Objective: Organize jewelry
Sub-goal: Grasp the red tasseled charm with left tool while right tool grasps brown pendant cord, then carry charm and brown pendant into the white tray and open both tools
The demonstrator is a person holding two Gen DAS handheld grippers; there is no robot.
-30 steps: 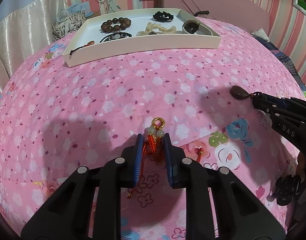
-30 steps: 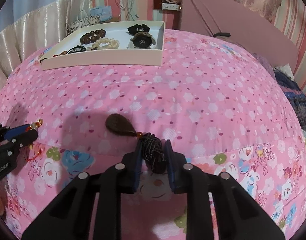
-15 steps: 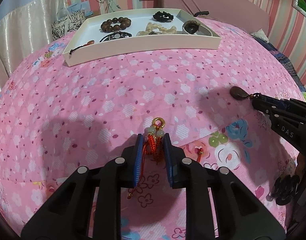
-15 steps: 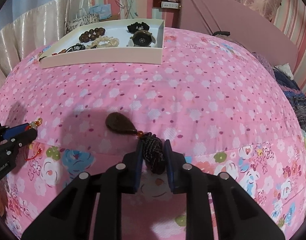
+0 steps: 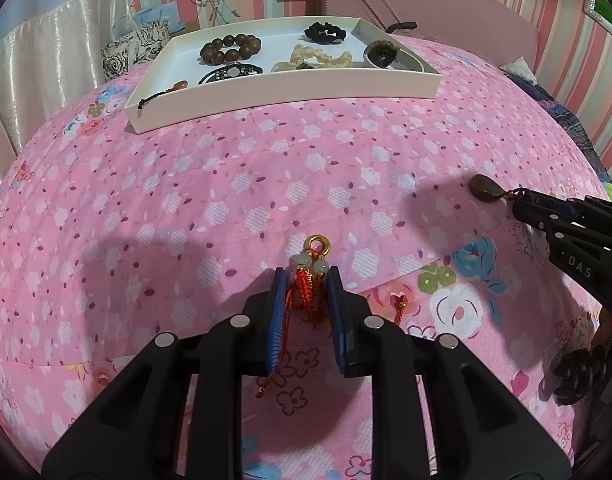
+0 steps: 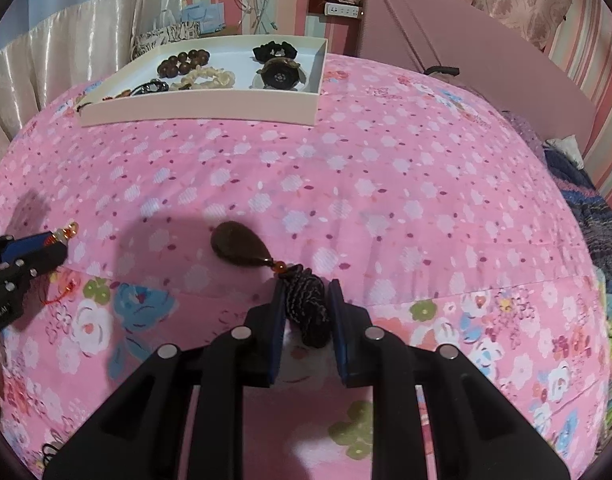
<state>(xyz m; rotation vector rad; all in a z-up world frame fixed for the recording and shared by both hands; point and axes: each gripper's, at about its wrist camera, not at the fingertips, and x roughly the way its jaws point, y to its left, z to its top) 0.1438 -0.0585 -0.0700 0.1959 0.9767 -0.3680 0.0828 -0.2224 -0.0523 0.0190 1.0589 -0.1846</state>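
My left gripper (image 5: pixel 306 276) is shut on a red cord charm (image 5: pixel 310 280) with pale beads and a gold ring, held just above the pink floral bedspread. My right gripper (image 6: pixel 305 290) is shut on the dark braided cord of a brown teardrop pendant (image 6: pixel 238 245), whose stone sticks out ahead and to the left. Each gripper shows in the other's view, the right one (image 5: pixel 522 203) at the right edge, the left one (image 6: pixel 55 246) at the left edge. A white tray (image 5: pixel 289 90) at the far side holds several bracelets and hair ties.
The bed's pink headboard (image 6: pixel 466 48) rises at the back right. A cream curtain (image 5: pixel 45 76) hangs at the left. A patterned bag (image 5: pixel 133 46) stands behind the tray. Dark blue cloth (image 6: pixel 594 216) lies at the bed's right edge.
Both grippers have stayed almost still, each keeping its hold. The views have shifted only slightly.
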